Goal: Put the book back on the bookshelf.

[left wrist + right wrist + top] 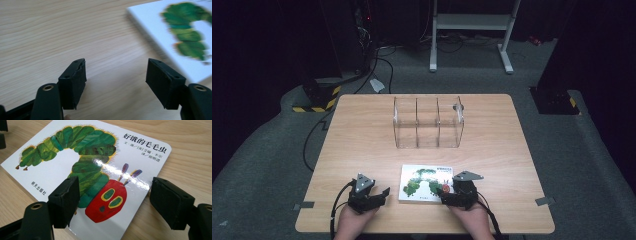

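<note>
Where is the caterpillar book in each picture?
High view: the caterpillar book lies flat near the table's front edge, between the left gripper and the right gripper.
Left gripper view: its blurred corner is at the upper right, beyond the open jaws.
Right gripper view: the book covers most of the picture, and the open jaws sit over its red-headed end.
Shared landmark: the green caterpillar on the white cover.

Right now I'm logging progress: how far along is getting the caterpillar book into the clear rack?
Nothing looks done: the caterpillar picture book lies flat on the table, and the clear divided rack holds no book. In hand: the right gripper hangs open over the book's corner; the left gripper is open beside it. Left: gripping, lifting, slotting, if that's the goal.
</note>
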{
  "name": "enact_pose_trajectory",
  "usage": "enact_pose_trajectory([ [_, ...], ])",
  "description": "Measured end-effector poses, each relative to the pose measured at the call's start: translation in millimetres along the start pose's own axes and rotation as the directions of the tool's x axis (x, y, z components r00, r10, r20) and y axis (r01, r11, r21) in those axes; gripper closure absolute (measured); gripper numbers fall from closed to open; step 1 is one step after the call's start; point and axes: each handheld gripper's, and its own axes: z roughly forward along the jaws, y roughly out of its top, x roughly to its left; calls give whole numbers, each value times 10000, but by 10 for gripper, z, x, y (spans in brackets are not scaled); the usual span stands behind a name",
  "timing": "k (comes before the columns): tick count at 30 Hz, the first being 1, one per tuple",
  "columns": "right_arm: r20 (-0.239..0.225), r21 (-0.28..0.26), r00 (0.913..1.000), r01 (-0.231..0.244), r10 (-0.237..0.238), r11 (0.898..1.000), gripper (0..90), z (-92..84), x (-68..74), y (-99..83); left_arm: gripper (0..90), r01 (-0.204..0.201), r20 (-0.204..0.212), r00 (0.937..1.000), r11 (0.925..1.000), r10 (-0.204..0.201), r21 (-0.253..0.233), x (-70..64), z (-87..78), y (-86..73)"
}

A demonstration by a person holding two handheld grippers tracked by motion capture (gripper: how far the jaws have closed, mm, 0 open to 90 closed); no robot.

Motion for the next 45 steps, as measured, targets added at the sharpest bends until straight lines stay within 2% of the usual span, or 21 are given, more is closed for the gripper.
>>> enact_pose_trajectory([
  [1,0,0,10000,0,0,10000,241,0,0,0,332,0,0,10000,10000,0,0,0,0,0],
  [2,1,-35,10000,74,-74,10000,241,35,44,17,329,-146,250,9996,9997,151,-194,-59,-34,-3],
  [5,54,-50,9999,119,-118,9999,244,48,73,22,320,-211,503,9985,9991,230,-379,-110,-67,-15],
  [7,163,-86,9998,102,-101,9999,255,21,93,12,291,-366,780,9962,9987,393,-350,-183,-77,-27],
  [8,272,-100,9993,247,-244,9996,260,1,99,5,284,-427,846,9954,9985,455,-351,-218,-73,-28],
  [9,272,-100,9993,247,-244,9996,260,1,99,5,279,-427,846,9954,9985,455,-351,-218,-73,-28],
  [11,177,-275,9997,180,-175,9995,265,-66,99,-32,273,-863,773,9931,9958,884,-300,-316,-47,-24],
  [13,140,-259,9998,153,-149,9995,265,-83,110,-47,271,-934,732,9928,9953,951,-261,-346,-37,-24],
  [14,86,-244,9990,436,-434,9988,266,-97,132,-74,263,-1136,649,9913,9934,1146,-183,-399,-6,-22],
  [17,-48,-135,9984,560,-561,9983,266,-109,144,-96,236,-1298,541,9900,9915,1300,-71,-463,32,-21],
  [19,-27,-67,9970,773,-774,9970,262,-115,139,-108,209,-1547,469,9869,9879,1542,78,-530,81,-10],
  [22,-75,-113,9981,603,-604,9981,261,-154,92,-131,186,-1956,343,9803,9803,1947,265,-594,122,-23],
  [24,-16,-130,9991,420,-421,9990,262,-184,67,-144,186,-2061,235,9784,9780,2054,314,-609,135,-22],
  [29,113,-194,9993,365,-362,9991,271,-213,33,-160,218,-2027,262,9791,9787,2019,337,-617,152,-19],
  [31,43,-219,9998,197,-196,9996,278,-217,12,-166,242,-2071,272,9781,9778,2062,333,-615,154,-16],
  [33,-233,-237,9997,-126,120,9996,276,-203,-1,-172,248,-2101,351,9773,9771,2090,344,-618,156,-14],
  [34,-531,-243,9974,-498,485,9985,272,-177,-16,-165,261,-2162,371,9759,9758,2149,327,-621,157,-15],
  [36,-613,-174,9964,-597,585,9981,270,-140,-6,-150,265,-2144,391,9763,9762,2131,325,-630,160,-16],
  [38,-592,-229,9976,-385,370,9990,271,-103,7,-129,272,-2181,359,9755,9754,2169,315,-621,159,-13],
  [39,-630,-155,9969,-479,468,9987,272,-92,20,-115,275,-2181,359,9755,9754,2169,315,-621,159,-13],
  [45,-597,-228,9977,-341,327,9992,264,-59,59,-71,285,-2098,331,9774,9773,2089,295,-617,158,-16],
])
